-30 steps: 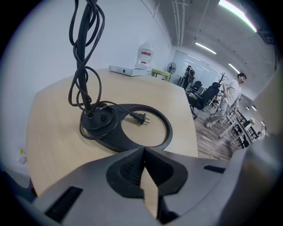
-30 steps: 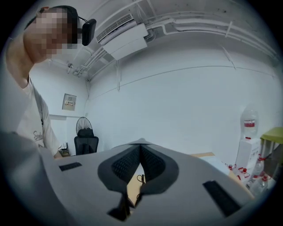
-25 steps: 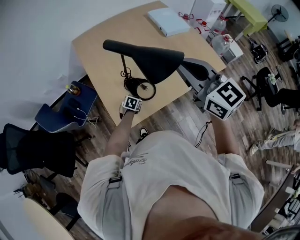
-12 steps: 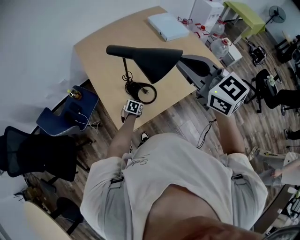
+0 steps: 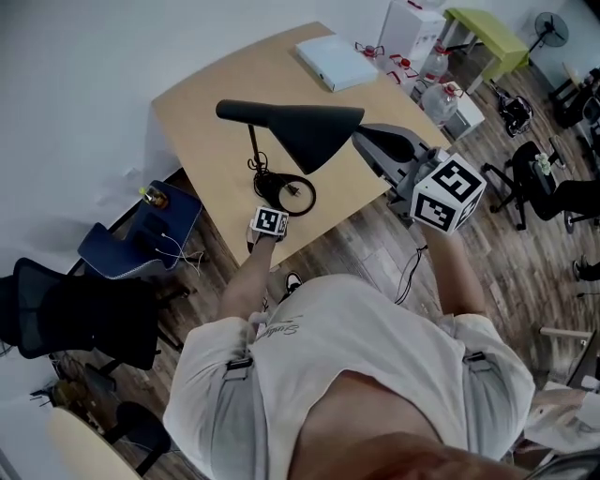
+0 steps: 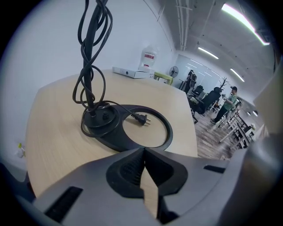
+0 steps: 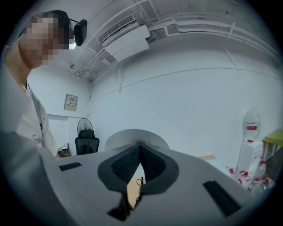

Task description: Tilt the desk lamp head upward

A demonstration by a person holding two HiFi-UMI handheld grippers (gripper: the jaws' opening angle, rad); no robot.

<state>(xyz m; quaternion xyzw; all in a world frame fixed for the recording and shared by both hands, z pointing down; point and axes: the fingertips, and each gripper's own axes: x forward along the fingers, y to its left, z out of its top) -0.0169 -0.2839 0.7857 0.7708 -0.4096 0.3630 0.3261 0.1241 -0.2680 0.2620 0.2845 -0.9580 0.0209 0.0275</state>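
A black desk lamp stands on the wooden table (image 5: 206,103). Its cone head (image 5: 295,131) lies about level over a thin stem (image 5: 253,150) and a ring base (image 5: 289,194); a cord with a plug (image 6: 140,118) is wound round the stem. My left gripper (image 5: 275,210) is shut and empty, its tips (image 6: 143,151) at the base's near edge (image 6: 146,132). My right gripper (image 5: 364,133) is also shut, tips (image 7: 140,145) up against the head's wide end, which shows as a pale dome (image 7: 135,135). Nothing sits between its pads.
A flat white box (image 5: 336,42) lies at the table's far corner. Water bottles (image 5: 441,94) and a green table (image 5: 487,21) stand behind it. A blue chair (image 5: 141,230) and a black chair (image 5: 80,309) are left of me, office chairs (image 5: 534,169) on the right.
The lamp head's wide end has come up, so the head now lies more level. My right gripper has stayed at that end. The left gripper has stayed by the base.
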